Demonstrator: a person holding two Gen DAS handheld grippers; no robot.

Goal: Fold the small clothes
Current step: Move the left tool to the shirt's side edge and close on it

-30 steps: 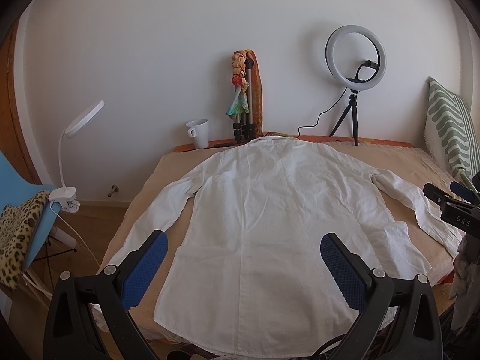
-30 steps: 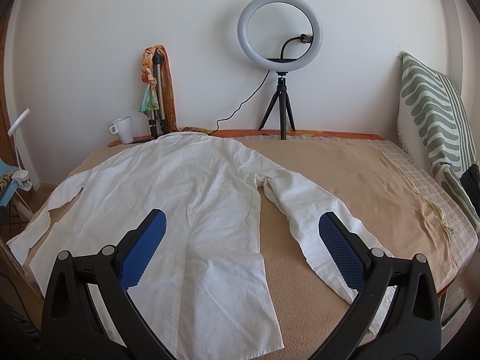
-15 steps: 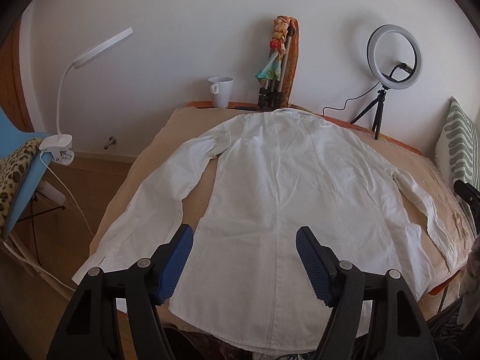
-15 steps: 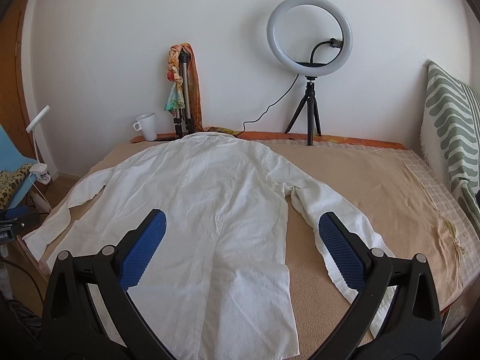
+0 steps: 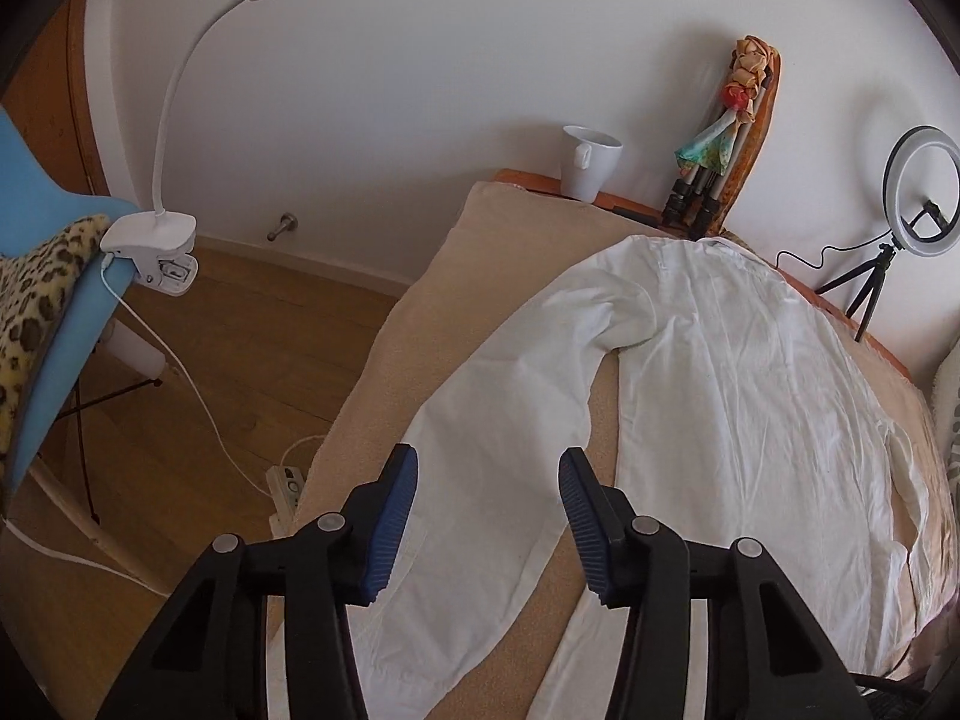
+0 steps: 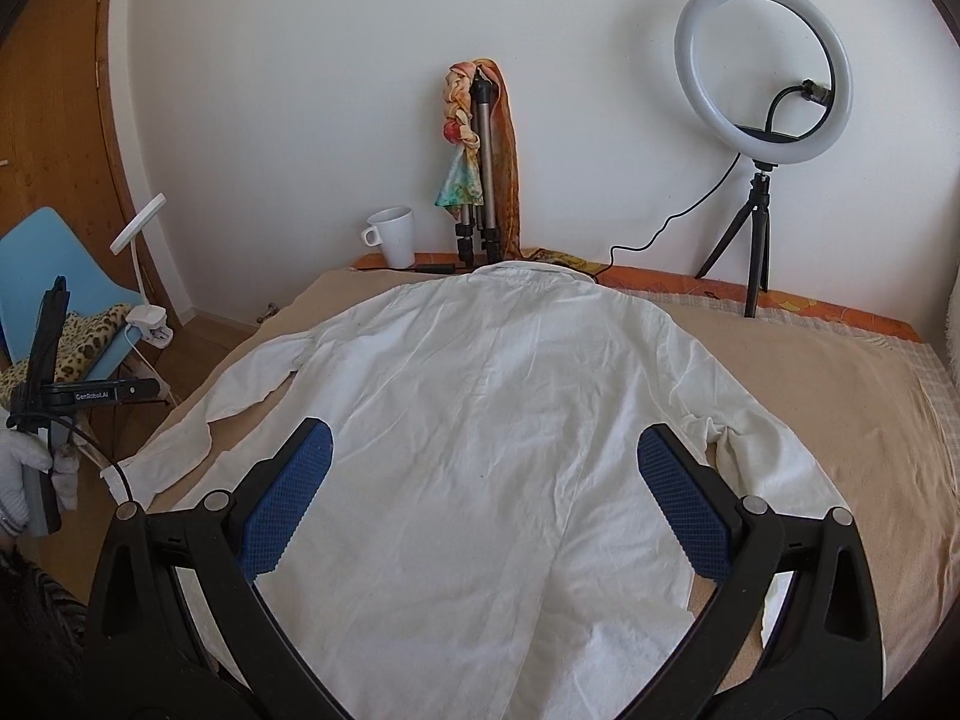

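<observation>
Left claw swung over the sleeve; one white shirt lay flat on the bed.

The left claw (image 5: 487, 516) had shifted from the hem to above the shirt's left sleeve (image 5: 498, 420), narrower but open and empty. The right claw (image 6: 483, 498) hung wide open over the one shirt (image 6: 498, 408). One mug (image 6: 393, 234), one ring light (image 6: 762, 69); "GenRoboAI" read on the left unit (image 6: 96, 396).

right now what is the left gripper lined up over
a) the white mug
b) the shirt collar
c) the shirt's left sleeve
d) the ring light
c: in the left wrist view the open left gripper frames the left sleeve of the white shirt, lying flat on the bed.
</observation>
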